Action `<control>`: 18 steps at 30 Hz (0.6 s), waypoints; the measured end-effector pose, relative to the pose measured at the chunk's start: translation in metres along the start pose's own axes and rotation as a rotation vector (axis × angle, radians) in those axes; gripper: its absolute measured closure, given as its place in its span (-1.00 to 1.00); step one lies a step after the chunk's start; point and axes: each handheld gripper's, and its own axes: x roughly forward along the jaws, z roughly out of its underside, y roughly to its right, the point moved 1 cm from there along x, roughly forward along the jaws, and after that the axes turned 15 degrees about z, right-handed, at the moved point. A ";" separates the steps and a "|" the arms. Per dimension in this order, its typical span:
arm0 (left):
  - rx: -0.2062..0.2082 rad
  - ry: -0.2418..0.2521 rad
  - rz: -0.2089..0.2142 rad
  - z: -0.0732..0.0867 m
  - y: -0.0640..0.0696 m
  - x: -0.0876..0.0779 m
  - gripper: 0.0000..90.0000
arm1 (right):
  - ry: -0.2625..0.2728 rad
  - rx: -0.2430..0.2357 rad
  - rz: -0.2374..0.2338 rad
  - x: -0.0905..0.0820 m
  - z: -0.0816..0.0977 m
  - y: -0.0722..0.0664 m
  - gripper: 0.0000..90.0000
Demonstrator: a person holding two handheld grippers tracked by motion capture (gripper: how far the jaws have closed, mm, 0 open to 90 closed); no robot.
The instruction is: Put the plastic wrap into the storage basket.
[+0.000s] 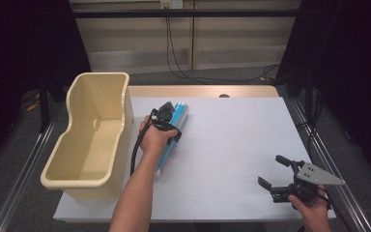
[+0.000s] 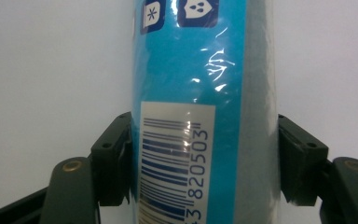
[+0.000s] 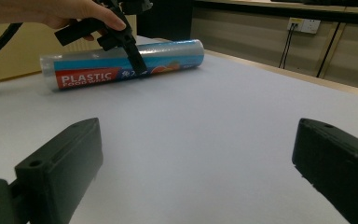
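1. The left gripper (image 2: 204,163) had its jaws squeezed shut on the blue roll (image 2: 205,93).
2. The roll lay flat on the white table (image 1: 232,145), just beside the tub (image 1: 96,130).
3. The right gripper (image 1: 276,170) rested with jaws wide open, holding nothing.
4. This looked like the grab step. Next, the roll probably needed lifting up and over the tub's wall.

My left arm reaches out forward, the left claw (image 1: 166,117) pointing away from me with its jaws clamped tight on the roll (image 2: 205,93), one pad on each side. My right hand (image 1: 314,205) sits low near my side, the right claw (image 1: 274,170) level with its jaws spread wide, nothing between them.
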 end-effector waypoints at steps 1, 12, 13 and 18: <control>0.000 0.000 0.000 0.000 0.000 0.000 -0.28 | 0.000 0.000 0.000 0.000 0.000 0.000 -0.97; -0.058 0.007 0.042 0.004 0.015 -0.028 -0.28 | -0.001 -0.002 -0.003 0.001 -0.001 -0.001 -0.98; -0.058 0.007 0.042 0.004 0.015 -0.028 -0.28 | -0.001 -0.002 -0.003 0.001 -0.001 -0.001 -0.98; -0.075 0.015 0.047 0.002 0.024 -0.050 -0.28 | 0.007 0.009 0.001 0.000 -0.001 -0.001 -0.99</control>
